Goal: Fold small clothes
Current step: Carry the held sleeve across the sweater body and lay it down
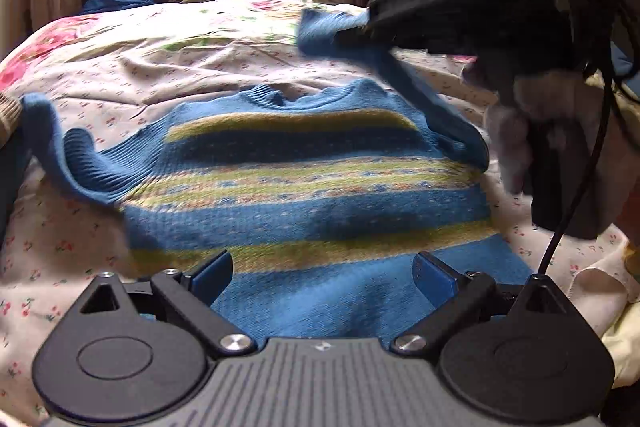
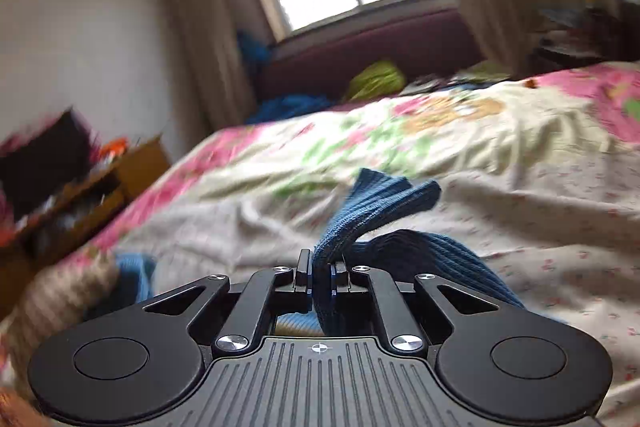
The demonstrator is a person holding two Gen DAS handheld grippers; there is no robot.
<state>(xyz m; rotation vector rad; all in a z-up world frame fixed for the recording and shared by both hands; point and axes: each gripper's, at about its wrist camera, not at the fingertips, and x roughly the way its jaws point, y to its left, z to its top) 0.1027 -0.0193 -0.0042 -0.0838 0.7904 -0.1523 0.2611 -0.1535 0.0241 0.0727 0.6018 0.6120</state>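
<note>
Our right claw (image 2: pixel 320 277) grips the sweater (image 1: pixel 304 179) sleeve (image 2: pixel 384 207), raised beyond the body; our left claw (image 1: pixel 320 277) gapes over the bed-near hem.

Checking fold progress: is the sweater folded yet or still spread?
Mostly spread: the sweater lies flat on the bed, one sleeve lifted by the shut right gripper; the other sleeve lies out.
</note>
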